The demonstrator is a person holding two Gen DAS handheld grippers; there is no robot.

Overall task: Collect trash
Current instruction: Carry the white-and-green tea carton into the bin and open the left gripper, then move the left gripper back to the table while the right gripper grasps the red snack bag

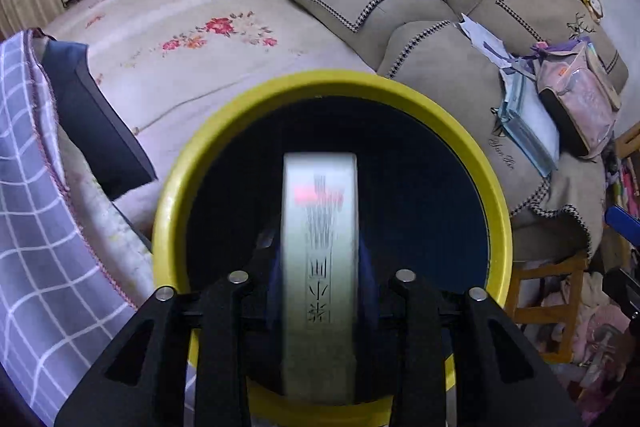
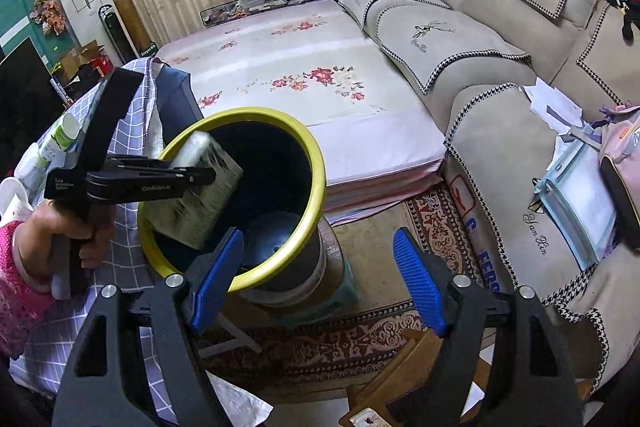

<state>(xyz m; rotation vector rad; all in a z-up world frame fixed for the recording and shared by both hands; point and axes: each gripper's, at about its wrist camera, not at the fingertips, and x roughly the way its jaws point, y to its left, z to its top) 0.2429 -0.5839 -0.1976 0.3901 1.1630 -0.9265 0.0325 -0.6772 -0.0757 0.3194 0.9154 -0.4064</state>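
A flat pale carton (image 1: 320,267) with dark print and a red mark stands edge-on between the blue pads of my left gripper (image 1: 320,247), right over the mouth of a yellow-rimmed bin (image 1: 400,95). The carton is streaked with blur while the fingers are sharp, and the pads stand slightly off its sides. In the right wrist view the same carton (image 2: 200,203) tilts into the bin (image 2: 316,163) under the left gripper (image 2: 200,175), which a hand holds. My right gripper (image 2: 318,237) hangs open and empty, just in front of the bin.
A table under a checked cloth (image 2: 132,115) stands left of the bin, with a white bottle (image 2: 64,135) on it. Behind are a floral mat (image 2: 304,67) and a beige sofa (image 2: 480,39) with a backpack (image 1: 576,95). A patterned rug (image 2: 400,339) covers the floor.
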